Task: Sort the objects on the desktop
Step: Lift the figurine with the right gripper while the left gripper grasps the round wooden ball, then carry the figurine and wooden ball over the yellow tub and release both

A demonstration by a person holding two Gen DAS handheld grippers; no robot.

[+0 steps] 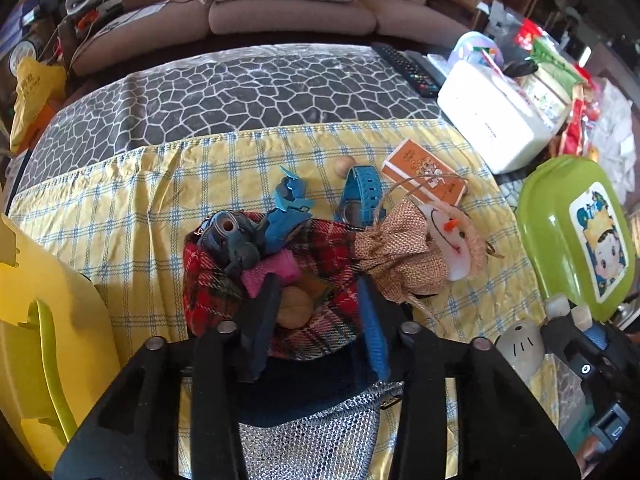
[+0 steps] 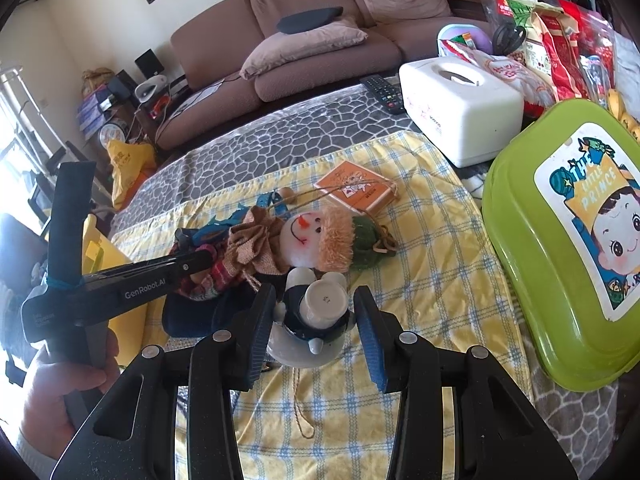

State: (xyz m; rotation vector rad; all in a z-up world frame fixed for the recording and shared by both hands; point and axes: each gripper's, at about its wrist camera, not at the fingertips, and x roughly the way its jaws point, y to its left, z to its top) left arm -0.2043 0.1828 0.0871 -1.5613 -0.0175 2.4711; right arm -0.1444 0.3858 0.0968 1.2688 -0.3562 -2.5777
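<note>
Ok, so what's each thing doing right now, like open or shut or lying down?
figurine, tipped over, base towards the camera
right gripper, fingers shut on the figurine
scarecrow doll, lying face up
left gripper, fingers apart over the plaid cloth, grip unclear
green box, lid shut
orange card box, lying flat, closed
</note>
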